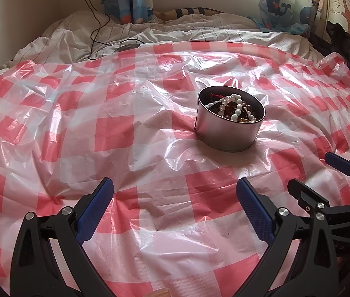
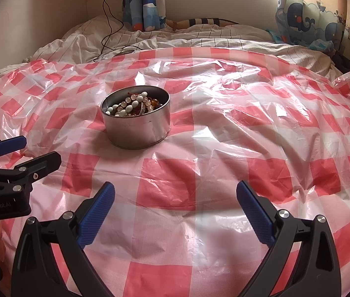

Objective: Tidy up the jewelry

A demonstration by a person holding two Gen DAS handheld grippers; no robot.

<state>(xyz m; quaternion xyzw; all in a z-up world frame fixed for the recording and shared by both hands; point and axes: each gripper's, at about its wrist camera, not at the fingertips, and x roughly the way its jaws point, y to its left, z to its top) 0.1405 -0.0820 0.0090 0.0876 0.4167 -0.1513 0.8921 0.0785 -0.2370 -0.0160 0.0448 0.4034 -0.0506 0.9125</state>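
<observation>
Two claws, left claw (image 1: 175, 185) and right claw (image 2: 175, 189), gape near the jewelry tin (image 1: 228, 128).

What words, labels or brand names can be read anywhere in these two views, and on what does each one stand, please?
"GenRobot.AI": pale lettering on the black body of the left gripper, seen at the left edge of the right wrist view.
Faint marks on the right gripper body at the right edge of the left wrist view: too small to read.
The metal tin shows no readable label.
</observation>
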